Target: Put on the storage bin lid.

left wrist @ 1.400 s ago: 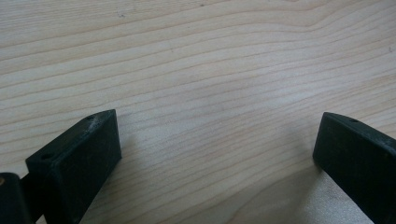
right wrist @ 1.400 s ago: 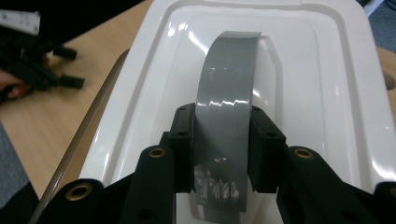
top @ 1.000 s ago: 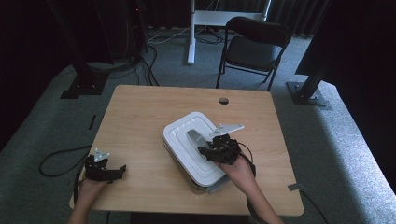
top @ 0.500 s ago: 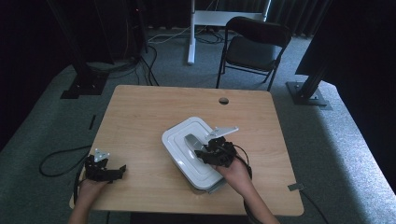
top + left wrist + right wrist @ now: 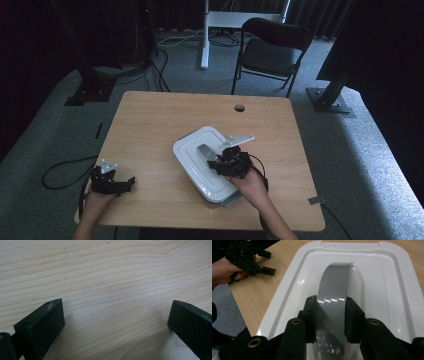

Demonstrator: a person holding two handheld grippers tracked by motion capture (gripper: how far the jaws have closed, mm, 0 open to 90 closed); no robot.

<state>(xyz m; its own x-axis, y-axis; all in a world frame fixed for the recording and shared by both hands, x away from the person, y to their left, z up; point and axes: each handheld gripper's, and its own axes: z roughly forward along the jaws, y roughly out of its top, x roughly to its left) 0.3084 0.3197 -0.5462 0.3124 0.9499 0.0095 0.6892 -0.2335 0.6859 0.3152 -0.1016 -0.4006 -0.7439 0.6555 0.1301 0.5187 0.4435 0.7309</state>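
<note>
We see a dim room with grey carpet, a black folding chair (image 5: 272, 50) behind a light wooden table (image 5: 150, 125), and dark stands and cables on the floor to either side. The table has a round cable hole (image 5: 239, 107) near its far edge.

On the table, right of centre and turned at an angle, sits a white box with lid (image 5: 200, 150). Its near corner lies close to the table's front edge. A grey handle (image 5: 204, 151) arches over the middle of the lid; in the right gripper view we see it as a wide, glossy grey strap (image 5: 334, 290) that rises from the lid's recessed centre.

The right gripper (image 5: 226, 159) comes in over the box's near right side, held by the person's right hand (image 5: 252, 182). Its two black jaws stand either side of the handle and press on its edges, so we read it as pinching the handle. A grey three-cornered plate sticks out from its top toward the far right.

The left gripper (image 5: 125, 184) rests low at the table's near left corner, held by the left hand (image 5: 97, 199), well apart from the box. In the left gripper view we see its jaws spread wide with bare wood grain between them, nothing held. It also shows far off at the top left of the right gripper view (image 5: 265, 262).
</note>
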